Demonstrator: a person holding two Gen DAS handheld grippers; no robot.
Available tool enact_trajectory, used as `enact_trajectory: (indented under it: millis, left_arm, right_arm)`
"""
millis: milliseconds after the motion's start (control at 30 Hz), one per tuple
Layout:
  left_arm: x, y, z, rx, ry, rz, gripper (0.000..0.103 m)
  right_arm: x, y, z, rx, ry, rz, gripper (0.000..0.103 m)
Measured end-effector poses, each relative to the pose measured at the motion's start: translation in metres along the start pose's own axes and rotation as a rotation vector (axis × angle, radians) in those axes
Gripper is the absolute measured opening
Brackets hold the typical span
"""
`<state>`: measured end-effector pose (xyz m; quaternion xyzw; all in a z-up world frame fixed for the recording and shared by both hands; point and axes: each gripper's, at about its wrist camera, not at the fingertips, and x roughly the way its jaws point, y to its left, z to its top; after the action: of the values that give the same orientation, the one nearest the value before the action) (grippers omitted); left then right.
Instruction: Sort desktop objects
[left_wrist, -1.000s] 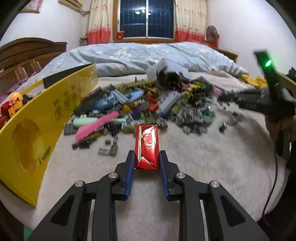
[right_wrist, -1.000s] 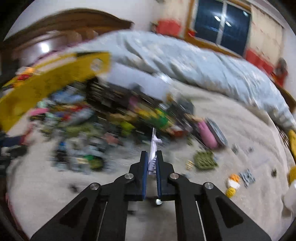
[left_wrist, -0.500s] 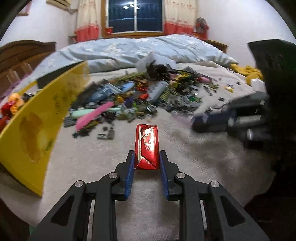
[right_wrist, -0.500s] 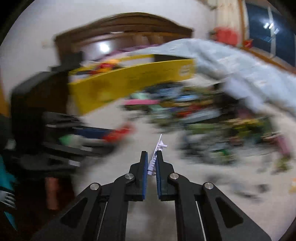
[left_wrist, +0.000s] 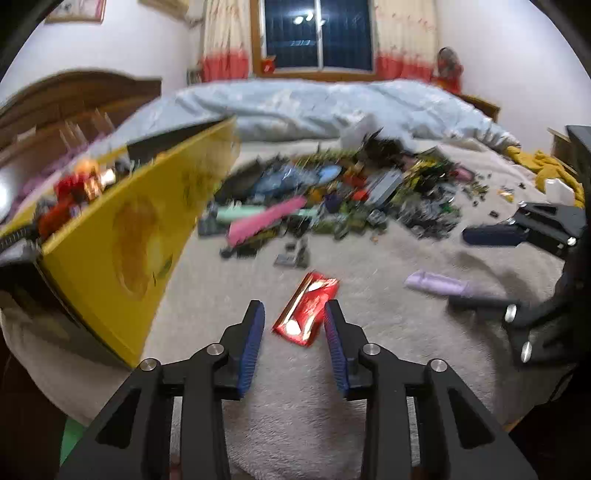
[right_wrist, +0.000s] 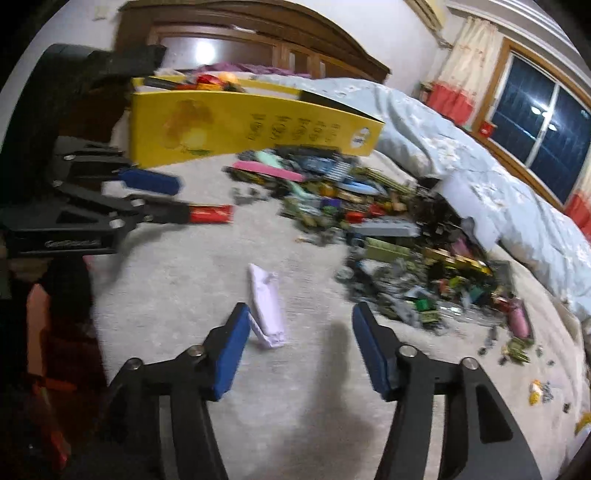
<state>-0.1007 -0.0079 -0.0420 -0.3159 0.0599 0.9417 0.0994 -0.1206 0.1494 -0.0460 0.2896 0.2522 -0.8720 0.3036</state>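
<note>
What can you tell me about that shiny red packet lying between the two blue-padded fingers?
The red packet is a flat, oblong foil wrapper, glossy and crinkled, with pale markings too blurred to read. It lies flat and skewed on the cream fleece blanket, between the fingers of the left gripper, whose jaws are opening. The right-hand pad looks to be touching its edge or nearly so; the left pad stands clear.

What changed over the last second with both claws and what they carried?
Both let go. The left claw is opening; its red packet lies tilted on the blanket. The right claw swung over beside it and dropped the pale lilac packet. The yellow box and toy pile stayed.
</note>
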Motion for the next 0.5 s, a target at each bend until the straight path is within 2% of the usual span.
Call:
enact_trajectory:
  millis: [33,133,200,267,300,367,500]
  left_arm:
    - [0.000,-0.007,-0.001,0.046,-0.004,-0.018,0.041]
    - [0.006,-0.027,-0.004,0.204,0.027,-0.048,0.042]
    - [0.011,-0.026,-0.003,0.239,0.026,-0.037,0.043]
    - [0.018,-0.013,0.004,0.207,0.030,-0.015,0.046]
    - [0.021,-0.005,0.006,0.188,0.034,0.000,0.051]
    - [0.032,0.013,0.011,0.142,0.058,0.007,0.058]
    - [0.039,0.022,0.009,0.099,0.065,-0.087,0.060]
  right_arm:
    - [0.004,0.005,0.001,-0.013,-0.001,0.008,0.066]
    - [0.010,0.014,0.001,-0.031,0.003,-0.011,0.066]
    - [0.012,0.009,0.004,0.018,-0.007,0.011,0.064]
    - [0.014,0.006,0.006,0.062,-0.007,0.015,0.041]
    - [0.015,0.006,0.006,0.066,-0.002,0.014,0.036]
    - [0.019,0.012,0.006,0.043,0.015,0.007,0.031]
    - [0.021,0.018,0.006,0.023,0.027,-0.002,0.026]
